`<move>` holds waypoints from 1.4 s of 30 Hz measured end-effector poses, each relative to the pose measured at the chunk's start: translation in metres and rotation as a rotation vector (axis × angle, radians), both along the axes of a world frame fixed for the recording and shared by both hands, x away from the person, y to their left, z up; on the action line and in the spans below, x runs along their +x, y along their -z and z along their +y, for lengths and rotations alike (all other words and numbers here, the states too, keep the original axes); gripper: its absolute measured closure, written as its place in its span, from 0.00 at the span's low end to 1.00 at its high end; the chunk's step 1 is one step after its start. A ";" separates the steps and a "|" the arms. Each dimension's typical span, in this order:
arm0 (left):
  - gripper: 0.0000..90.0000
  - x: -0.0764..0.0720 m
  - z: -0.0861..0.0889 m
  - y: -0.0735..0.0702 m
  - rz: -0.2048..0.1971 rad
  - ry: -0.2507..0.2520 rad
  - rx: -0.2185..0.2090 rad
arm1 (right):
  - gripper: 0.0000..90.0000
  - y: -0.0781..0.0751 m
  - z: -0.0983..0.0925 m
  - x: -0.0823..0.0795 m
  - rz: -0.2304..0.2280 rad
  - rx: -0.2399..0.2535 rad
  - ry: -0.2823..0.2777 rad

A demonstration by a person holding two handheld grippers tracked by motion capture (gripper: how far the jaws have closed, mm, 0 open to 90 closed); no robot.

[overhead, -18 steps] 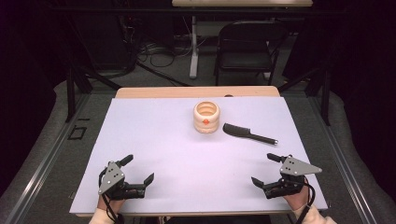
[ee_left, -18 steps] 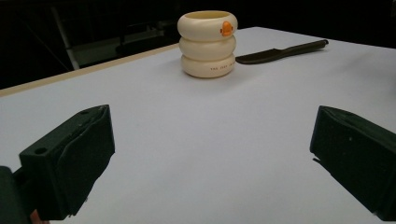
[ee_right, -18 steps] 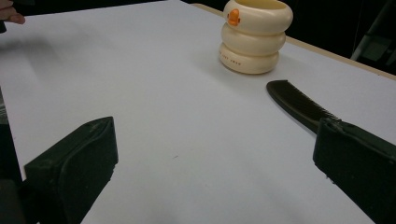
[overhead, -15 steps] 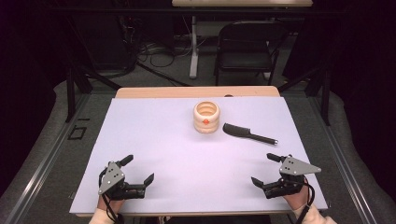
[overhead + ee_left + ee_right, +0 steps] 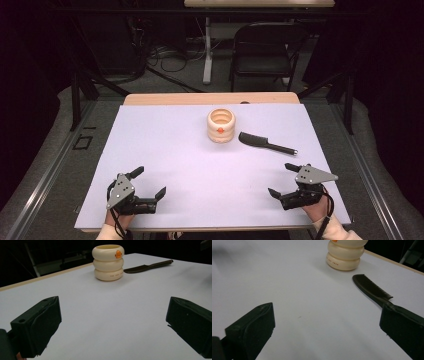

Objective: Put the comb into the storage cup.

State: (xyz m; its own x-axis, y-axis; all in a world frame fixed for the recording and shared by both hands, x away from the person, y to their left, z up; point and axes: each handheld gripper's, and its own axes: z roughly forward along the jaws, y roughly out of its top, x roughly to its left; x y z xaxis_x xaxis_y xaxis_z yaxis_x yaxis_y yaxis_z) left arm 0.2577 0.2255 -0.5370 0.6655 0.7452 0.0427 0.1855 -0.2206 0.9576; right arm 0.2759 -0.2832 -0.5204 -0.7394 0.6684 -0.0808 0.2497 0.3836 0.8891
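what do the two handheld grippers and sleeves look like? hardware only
Left gripper and right gripper: black bodies, two blocky black jaws each, a grey three-cornered plate with small dark holes on top, black cable trailing back. Light cream sleeve at the right wrist.

A black folding chair (image 5: 264,50) stands beyond the table (image 5: 150,150), cables (image 5: 165,52) alongside.

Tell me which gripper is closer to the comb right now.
Right. The right gripper sits just short of the comb's handle end, jaws open. The left gripper is across the table at the near left corner, well away from it.
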 end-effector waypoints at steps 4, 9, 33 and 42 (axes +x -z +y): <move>0.00 0.000 0.000 0.000 0.002 0.003 -0.001 | 0.00 0.001 0.002 0.004 0.013 -0.021 0.002; 0.00 0.000 0.000 0.000 0.005 0.003 0.002 | 0.00 0.002 0.004 0.011 0.029 -0.044 -0.004; 0.00 0.002 -0.003 0.001 0.008 0.016 0.010 | 0.00 0.000 0.011 0.041 0.048 -0.131 -0.027; 0.00 0.001 -0.002 0.001 0.004 0.015 0.011 | 0.00 -0.004 0.018 0.049 0.059 -0.171 -0.060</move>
State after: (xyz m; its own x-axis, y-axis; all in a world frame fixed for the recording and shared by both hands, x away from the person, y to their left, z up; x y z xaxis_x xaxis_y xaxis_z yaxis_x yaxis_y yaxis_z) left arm 0.2587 0.2233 -0.5379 0.6770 0.7344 0.0482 0.1856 -0.2337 0.9544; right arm 0.3248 -0.2654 -0.5166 -0.7844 0.6032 -0.1446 0.2715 0.5435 0.7943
